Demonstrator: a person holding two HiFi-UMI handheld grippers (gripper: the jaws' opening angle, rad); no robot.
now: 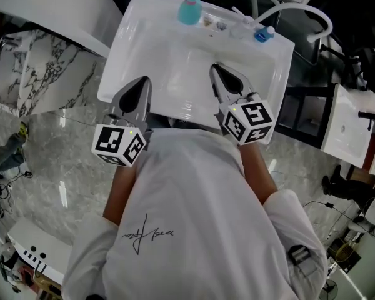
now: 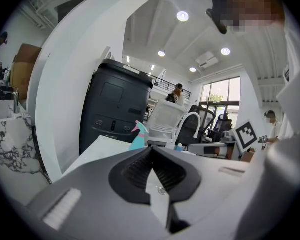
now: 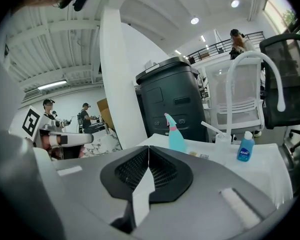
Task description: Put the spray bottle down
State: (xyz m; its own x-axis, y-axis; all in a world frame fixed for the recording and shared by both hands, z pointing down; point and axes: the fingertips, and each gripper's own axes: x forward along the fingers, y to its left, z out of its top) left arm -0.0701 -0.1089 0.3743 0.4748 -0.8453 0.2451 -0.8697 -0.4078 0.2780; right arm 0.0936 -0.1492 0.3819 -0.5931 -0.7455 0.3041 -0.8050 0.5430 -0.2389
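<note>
Right gripper (image 1: 216, 71) and left gripper (image 1: 143, 83) hover with jaws pressed together, empty, above the sink (image 1: 136, 45); the spray bottle (image 1: 189, 9) stands at its twelve o'clock rim.

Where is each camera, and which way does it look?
Head view: on the person's head, looking down at the sink; shirt, arms, left claw, right claw show.
Left gripper view: on the left claw, looking along its shut jaws over the sink.
Right gripper view: on the right claw, likewise; faucet ahead.
All three share the spray bottle.

Left gripper (image 1: 143, 80) and right gripper (image 1: 214, 67) hover side by side, fingers (image 3: 162, 171) closed, apparently empty.
</note>
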